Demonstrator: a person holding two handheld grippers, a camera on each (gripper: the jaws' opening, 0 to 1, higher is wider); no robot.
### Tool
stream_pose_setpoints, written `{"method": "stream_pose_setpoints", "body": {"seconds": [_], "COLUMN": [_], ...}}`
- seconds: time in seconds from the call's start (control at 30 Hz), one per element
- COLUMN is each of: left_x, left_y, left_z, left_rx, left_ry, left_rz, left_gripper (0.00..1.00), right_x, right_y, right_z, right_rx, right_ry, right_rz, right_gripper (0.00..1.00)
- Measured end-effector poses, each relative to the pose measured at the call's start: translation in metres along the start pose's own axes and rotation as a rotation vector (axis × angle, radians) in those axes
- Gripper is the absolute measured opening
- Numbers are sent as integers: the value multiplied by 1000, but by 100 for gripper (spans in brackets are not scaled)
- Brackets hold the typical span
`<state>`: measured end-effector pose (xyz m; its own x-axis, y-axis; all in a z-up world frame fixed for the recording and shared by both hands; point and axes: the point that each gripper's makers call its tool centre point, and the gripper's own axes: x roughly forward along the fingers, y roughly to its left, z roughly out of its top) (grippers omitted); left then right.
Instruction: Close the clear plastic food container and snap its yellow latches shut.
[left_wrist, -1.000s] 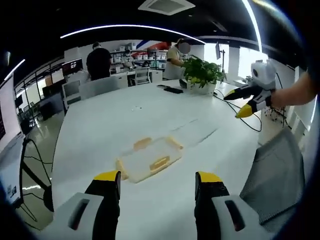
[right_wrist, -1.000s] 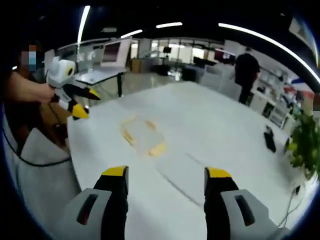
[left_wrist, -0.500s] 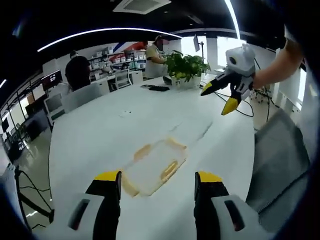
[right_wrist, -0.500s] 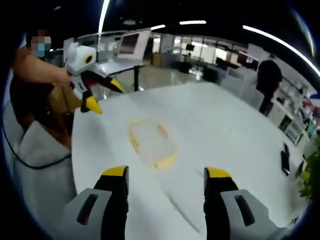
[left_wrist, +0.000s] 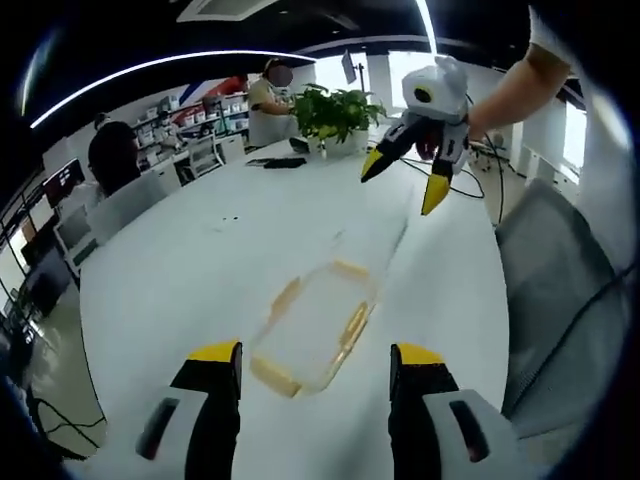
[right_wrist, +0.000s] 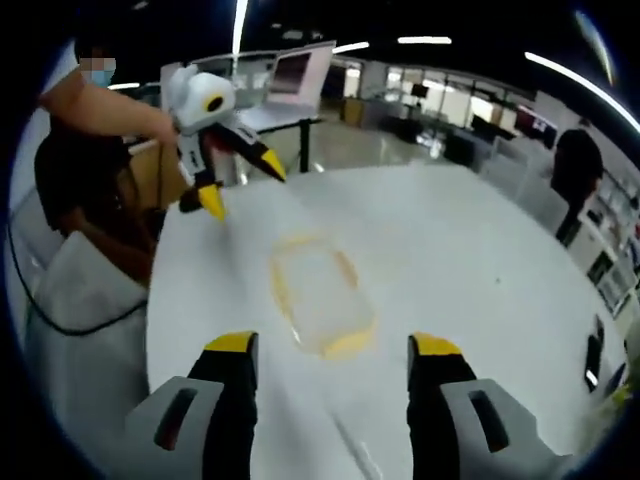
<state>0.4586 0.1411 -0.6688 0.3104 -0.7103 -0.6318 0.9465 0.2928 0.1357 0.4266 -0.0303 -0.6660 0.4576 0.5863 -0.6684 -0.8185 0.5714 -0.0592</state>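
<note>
A: While both claws hang above the white table (left_wrist: 180, 250), neither touches anything. The left gripper (left_wrist: 315, 362) has its jaws spread wide, and the clear plastic food container (left_wrist: 312, 325) lies flat just ahead of its tips, framed between them.

B: Same from the other side: the right gripper (right_wrist: 333, 350) is spread too, empty, with the container (right_wrist: 318, 297) right in front of its tips. Beyond it the left gripper (right_wrist: 230, 175) hovers above the far end.

A: And in the left gripper view the right gripper (left_wrist: 405, 180) floats beyond the far edge, jaws apart.

B: So I'd say this is the approach. Best to come down square, one claw steadying a side while the other presses a yellow latch (left_wrist: 354, 324) flat.

A: Agreed. But is the lid seated already? I cannot tell; the plastic is see-through and blurred.

B: Nor whether any latch is snapped. The yellow patches smear at the edges, especially the near latch (right_wrist: 350, 345).
</note>
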Motion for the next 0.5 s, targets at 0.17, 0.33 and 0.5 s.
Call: {"method": "stream_pose_setpoints", "body": {"seconds": [0.17, 0.33, 0.5], "left_x": [10, 22, 32], "left_y": [7, 10, 14], "left_z": [-5, -11, -20], "left_rx": [42, 69, 83], "left_ry": [26, 44, 79], "left_rz": [-46, -104, -146], "left_gripper": [56, 55, 56], "right_x": [13, 27, 38], "right_y": [-2, -5, -5], "right_z": [-4, -10, -17], "right_rx": [-42, -83, -104], "right_ry": [34, 71, 99], "right_rz": [47, 87, 111], "right_gripper": [58, 58, 58]}}
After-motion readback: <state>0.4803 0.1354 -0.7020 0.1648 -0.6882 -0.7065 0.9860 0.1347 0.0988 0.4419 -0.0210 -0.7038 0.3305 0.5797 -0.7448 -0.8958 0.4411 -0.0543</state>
